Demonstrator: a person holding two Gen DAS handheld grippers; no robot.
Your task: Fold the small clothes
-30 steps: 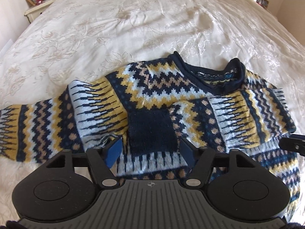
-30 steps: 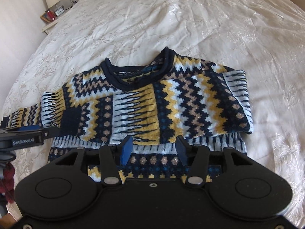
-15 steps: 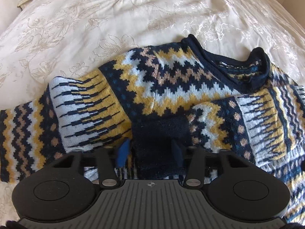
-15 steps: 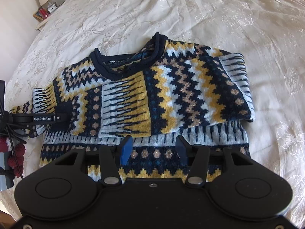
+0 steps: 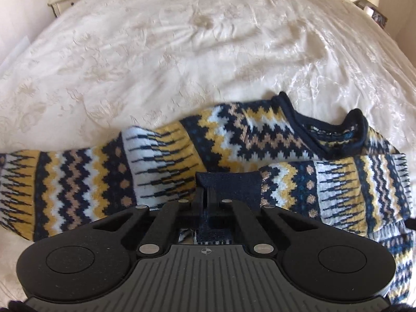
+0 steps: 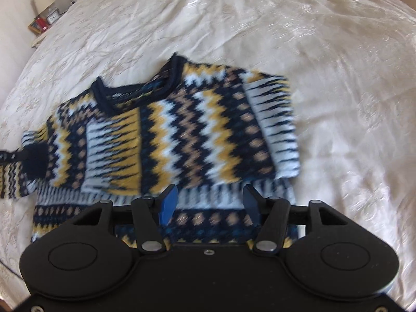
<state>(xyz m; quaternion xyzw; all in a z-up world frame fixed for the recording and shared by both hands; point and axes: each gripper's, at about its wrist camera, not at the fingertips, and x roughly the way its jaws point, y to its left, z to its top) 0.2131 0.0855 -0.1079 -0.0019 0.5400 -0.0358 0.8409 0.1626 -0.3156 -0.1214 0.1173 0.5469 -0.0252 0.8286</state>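
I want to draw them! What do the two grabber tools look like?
Both are matte black with two round discs at the sides and silver rivets on their linkage bars. The left gripper has a grey ribbed plate with a small crosshair mark. The right gripper has blue pads inside its jaws.

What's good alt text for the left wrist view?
The left claw, shut, pinches the navy cuff of a folded-in sleeve on a small navy, yellow and white patterned sweater. The sweater lies on a cream embroidered bedspread, its other sleeve stretched out left.
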